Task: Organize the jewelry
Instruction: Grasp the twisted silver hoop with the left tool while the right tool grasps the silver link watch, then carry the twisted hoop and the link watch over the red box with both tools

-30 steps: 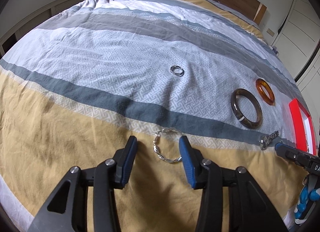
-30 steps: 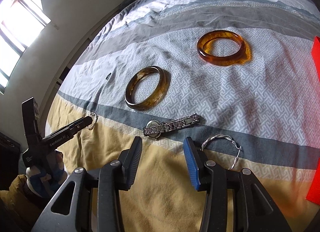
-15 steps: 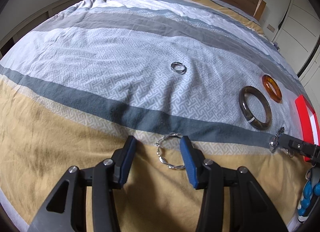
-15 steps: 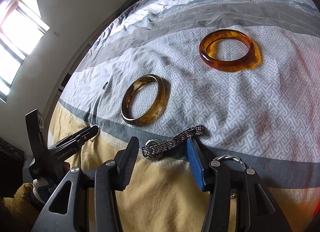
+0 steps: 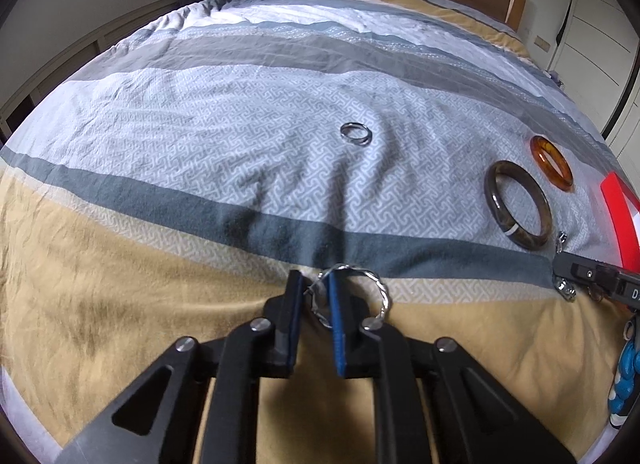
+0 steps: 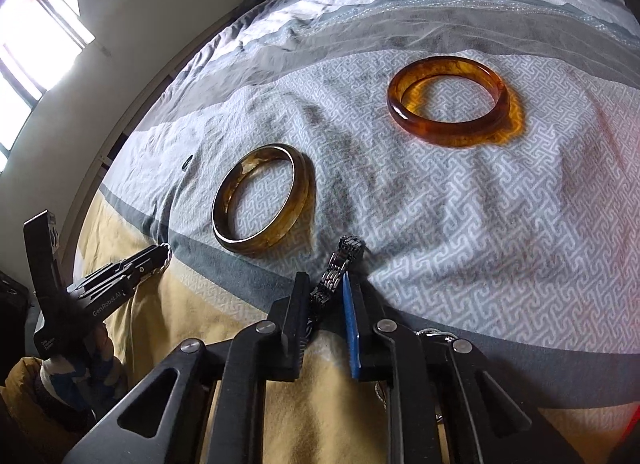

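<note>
Left hand-held gripper (image 5: 314,296) closing on twisted bracelet (image 5: 372,284); right hand-held gripper (image 6: 326,296) closing on watch (image 6: 340,264)

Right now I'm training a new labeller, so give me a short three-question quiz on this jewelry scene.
1. True or false: the left gripper has a twisted silver bracelet between its closing jaws.
2. What lies between the right gripper's closing jaws? A) the amber bangle B) the metal watch C) the small silver ring
3. Fill in: the brown-green bangle lies flat on the ____, apart from the amber bangle.

Key: 1 true; 2 B; 3 bedspread
</note>
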Motion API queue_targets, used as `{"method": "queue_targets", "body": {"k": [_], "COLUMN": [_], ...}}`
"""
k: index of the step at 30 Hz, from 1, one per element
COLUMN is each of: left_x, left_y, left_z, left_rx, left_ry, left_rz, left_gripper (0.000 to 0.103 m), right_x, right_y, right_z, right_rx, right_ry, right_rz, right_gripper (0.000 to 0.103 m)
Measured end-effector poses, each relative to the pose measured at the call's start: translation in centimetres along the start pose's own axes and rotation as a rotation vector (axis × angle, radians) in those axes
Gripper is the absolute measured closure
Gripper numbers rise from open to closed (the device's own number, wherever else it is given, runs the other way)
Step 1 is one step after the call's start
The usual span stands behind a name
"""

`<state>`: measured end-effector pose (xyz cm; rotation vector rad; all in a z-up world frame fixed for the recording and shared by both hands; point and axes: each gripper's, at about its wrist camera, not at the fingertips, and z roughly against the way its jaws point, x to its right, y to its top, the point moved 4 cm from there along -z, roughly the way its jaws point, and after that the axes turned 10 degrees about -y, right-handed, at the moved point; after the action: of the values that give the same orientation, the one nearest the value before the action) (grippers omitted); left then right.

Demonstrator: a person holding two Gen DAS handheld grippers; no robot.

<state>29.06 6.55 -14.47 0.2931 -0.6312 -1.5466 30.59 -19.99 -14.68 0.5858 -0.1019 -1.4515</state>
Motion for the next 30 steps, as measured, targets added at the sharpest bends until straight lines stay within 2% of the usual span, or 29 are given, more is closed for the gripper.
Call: {"method": "queue_targets", "body": {"k": [3,9,17,24,30], "left_x": [0.2,0.5,1.6,3.0,6.5], "left_y": [0.0,0.4,0.4,-0.1,-0.1], "left_z": [0.4,2.6,7.2,11.2,12.8], "left_rx": [0.007,0.028,0.068,0.102,0.115], "left_ry": [0.010,0.004,0.013,0.009,-0.038], "left_rz": [0.001,0.024,0.025,0.024,0.008], "left_gripper": [0.094,0.097,0.097,0.097,0.097], "right_x": [-0.4,-1.4,-2.5,-0.5,3.4], "right_y": [-0.4,-1.3,-2.8,-3.7,-4.3], "right_z": [0.5,2.5,7.8,13.9,19.2], "right_rx": [-0.007,0.003,0.056,0.139,0.221], "right_ry": [0.001,0.020,0.036,0.013,-0.037], "right_rz": [0.027,0.062,0.071,0.035,-0.010], "right_gripper": [0.092,0.093,0.093,0.093,0.093]}}
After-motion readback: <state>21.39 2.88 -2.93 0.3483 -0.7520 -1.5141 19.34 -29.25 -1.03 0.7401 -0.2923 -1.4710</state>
